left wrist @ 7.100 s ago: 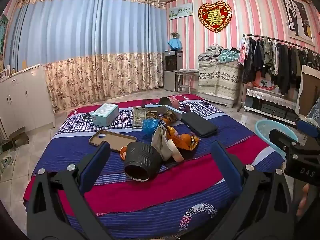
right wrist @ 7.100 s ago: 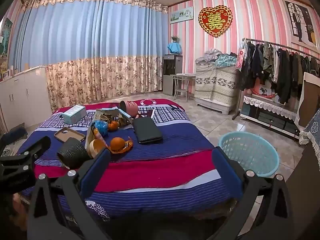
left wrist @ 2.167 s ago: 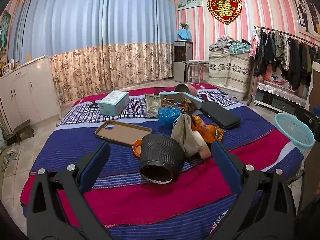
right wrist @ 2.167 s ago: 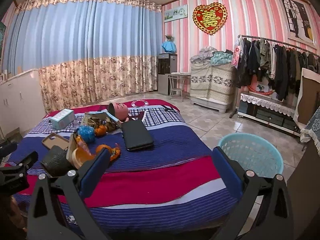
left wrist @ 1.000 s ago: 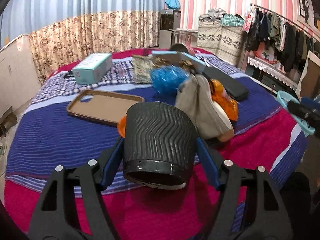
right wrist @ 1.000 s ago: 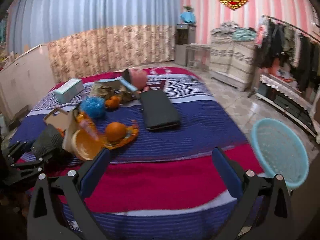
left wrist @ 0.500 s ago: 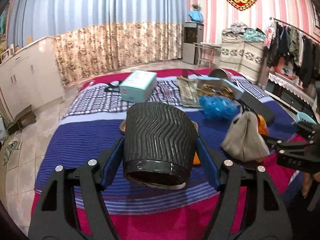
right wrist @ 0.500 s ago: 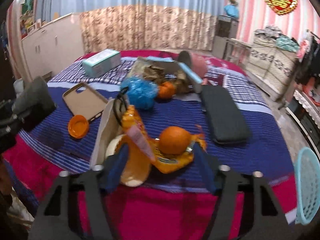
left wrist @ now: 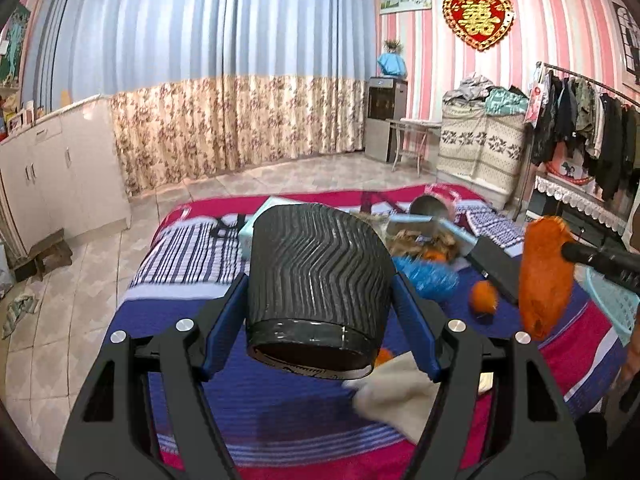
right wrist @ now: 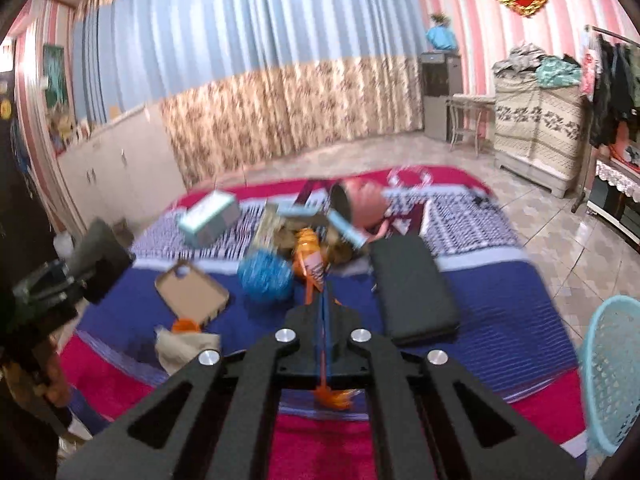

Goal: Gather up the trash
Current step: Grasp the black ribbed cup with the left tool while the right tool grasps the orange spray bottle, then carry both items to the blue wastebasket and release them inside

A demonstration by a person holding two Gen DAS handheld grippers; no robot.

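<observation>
A: What changed?
B: Left tool now holds the black ribbed cup up off the bed; a second ago it was just closing on it down there. Right tool, spread half a second ago, is pressed together on an orange wrapper, lifted too.
A: Meaning?
B: Probably two trash pieces in hand, next the bin.
A: Where's the wrapper sit?
B: Pinched at the fingertips, dangling; blue basket is on the floor, right of the bed.
</observation>
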